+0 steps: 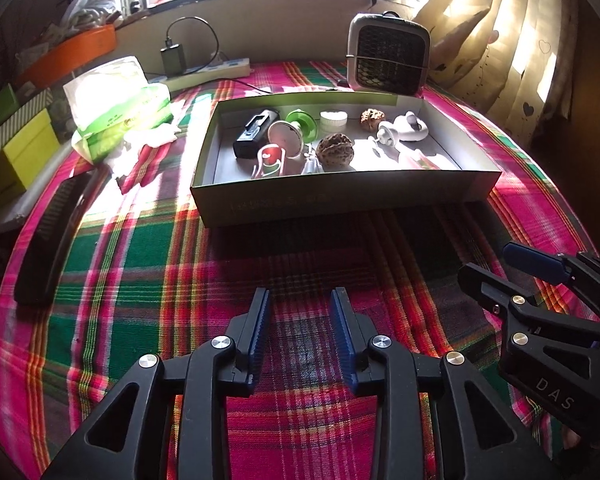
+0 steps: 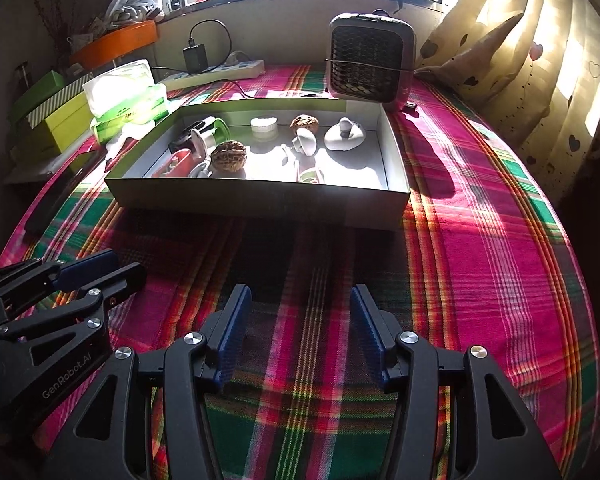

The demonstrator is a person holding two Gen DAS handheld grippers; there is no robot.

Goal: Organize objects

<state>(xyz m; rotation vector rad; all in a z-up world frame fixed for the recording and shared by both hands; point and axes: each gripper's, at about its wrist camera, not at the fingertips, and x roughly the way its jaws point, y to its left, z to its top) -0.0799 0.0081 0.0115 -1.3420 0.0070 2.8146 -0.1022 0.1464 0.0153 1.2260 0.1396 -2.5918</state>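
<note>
A shallow cardboard box (image 1: 340, 202) (image 2: 260, 200) sits on the plaid cloth ahead of both grippers. It holds several small items: a black device (image 1: 254, 136), a green spool (image 1: 302, 124), a white jar (image 1: 333, 119) (image 2: 264, 126), two walnuts (image 1: 335, 152) (image 2: 229, 155), a red clip (image 1: 271, 159) and white pieces (image 1: 408, 126) (image 2: 345, 134). My left gripper (image 1: 300, 300) is open and empty, above the cloth short of the box. My right gripper (image 2: 300, 300) is open and empty too. Each gripper shows in the other's view, the right (image 1: 512, 268) and the left (image 2: 100, 268).
A small heater (image 1: 388, 56) (image 2: 370, 60) stands behind the box. A green tissue pack (image 1: 120, 116) (image 2: 130, 98), a power strip (image 1: 208, 72), stacked boxes (image 1: 16, 152) and a black comb-like object (image 1: 50, 240) lie to the left. A curtain (image 2: 540, 60) hangs on the right.
</note>
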